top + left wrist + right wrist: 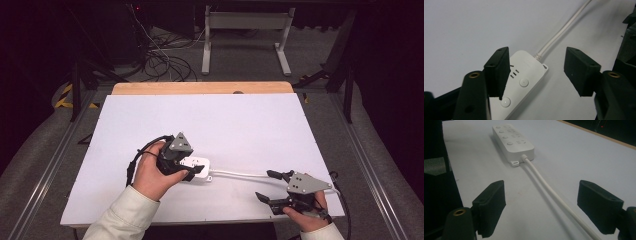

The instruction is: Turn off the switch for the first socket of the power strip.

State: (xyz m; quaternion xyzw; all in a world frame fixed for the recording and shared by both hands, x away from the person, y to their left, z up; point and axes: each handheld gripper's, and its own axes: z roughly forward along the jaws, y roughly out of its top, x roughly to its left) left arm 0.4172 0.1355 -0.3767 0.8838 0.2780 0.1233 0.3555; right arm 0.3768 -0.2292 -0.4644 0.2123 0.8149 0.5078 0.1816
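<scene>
A white power strip [198, 167] with round buttons lies flat on the white table top [225, 120]. Its white cable [240, 174] runs right toward my right gripper. My left gripper [191, 172] hovers over the strip's cable end. In the left gripper view its jaws stand wide apart, and the left gripper [537, 62] touches neither the strip [524, 75] nor the cable [561, 30]. My right gripper [265, 185] rests near the front right edge. It [541, 190] is open, with the cable [544, 185] lying on the table between its jaws. The strip [512, 141] lies farther off.
A wooden edge [200, 88] borders the table's far side. Beyond it, loose cables [160, 60] lie on the floor beside a white metal stand [245, 20]. Metal rails [55, 165] run along both sides of the table.
</scene>
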